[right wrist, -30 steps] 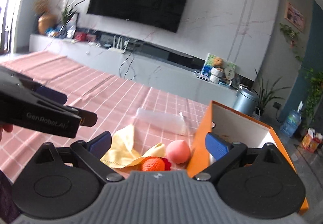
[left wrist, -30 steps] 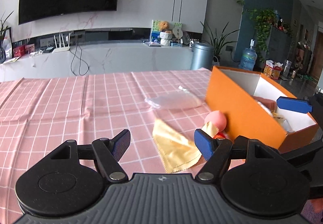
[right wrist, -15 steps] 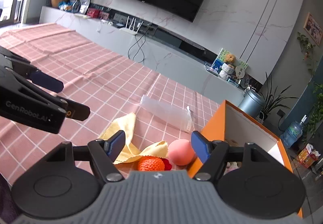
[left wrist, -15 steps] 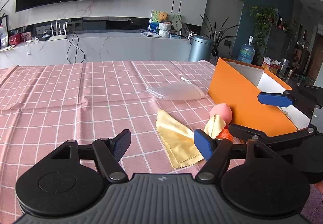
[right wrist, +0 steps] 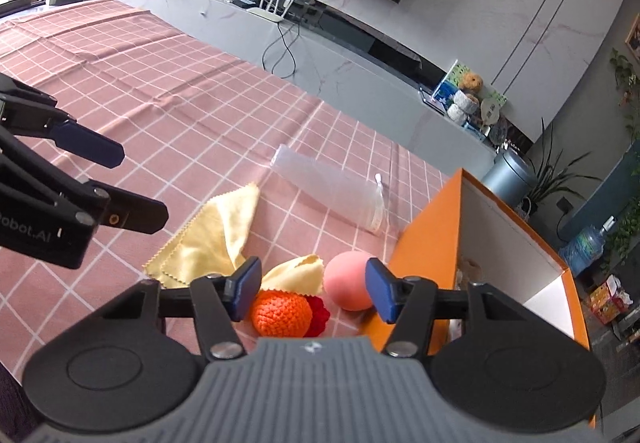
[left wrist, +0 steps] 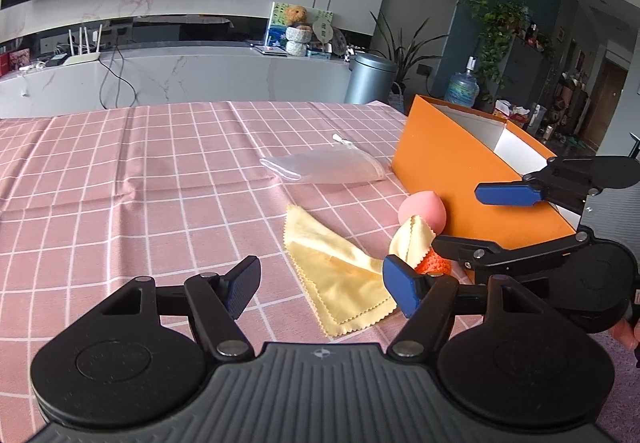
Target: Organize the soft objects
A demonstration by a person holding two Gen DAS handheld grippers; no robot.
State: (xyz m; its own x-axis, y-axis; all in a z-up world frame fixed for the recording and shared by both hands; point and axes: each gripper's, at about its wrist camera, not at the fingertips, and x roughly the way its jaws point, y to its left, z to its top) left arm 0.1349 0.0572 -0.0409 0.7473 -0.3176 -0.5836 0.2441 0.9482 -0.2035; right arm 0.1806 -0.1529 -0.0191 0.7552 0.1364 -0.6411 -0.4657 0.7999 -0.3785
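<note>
Cloth (right wrist: pixel 212 239) (yellow) drapes the crocheted orange (right wrist: pixel 282 313) between the closing right gripper (right wrist: pixel 310 289); left gripper (left wrist: pixel 320 289) gapes.

My left gripper (left wrist: pixel 320 285) points forward and down, jaws spread wide with nothing pressed between the pads. My right gripper (right wrist: pixel 310 291) sits just beside it on the right, also tipped down — its jaws are closing, still apart, the pads gripping nothing. At the edge of the left wrist view a bit of my hand (left wrist: pixel 626 333) shows behind it.
</note>
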